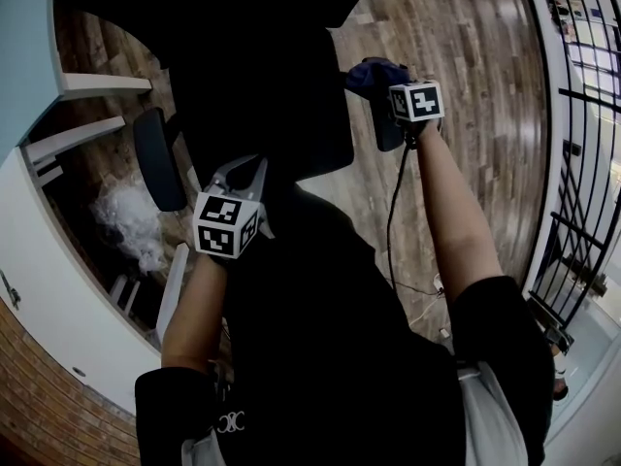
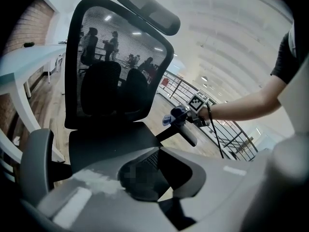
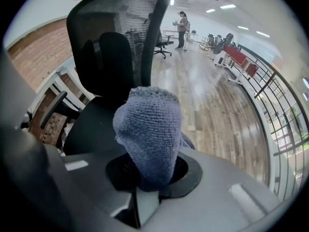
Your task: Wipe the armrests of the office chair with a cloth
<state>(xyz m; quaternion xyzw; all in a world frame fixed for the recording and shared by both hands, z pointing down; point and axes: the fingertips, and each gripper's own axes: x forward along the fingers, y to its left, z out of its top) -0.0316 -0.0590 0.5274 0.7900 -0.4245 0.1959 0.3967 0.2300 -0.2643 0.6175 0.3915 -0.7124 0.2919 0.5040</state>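
From the head view, the right gripper (image 1: 396, 95) held a blue cloth (image 1: 369, 70) at the chair's (image 1: 254, 85) right armrest (image 1: 386, 132), apparently to wipe it. The left gripper (image 1: 236, 181) hung by the seat, apart from the left armrest (image 1: 158, 158). Its own view showed the jaws together on nothing, likely idle. The right gripper view showed jaws clamped on the cloth, a wad sticking out so that fabric, not plastic, would meet the pad.
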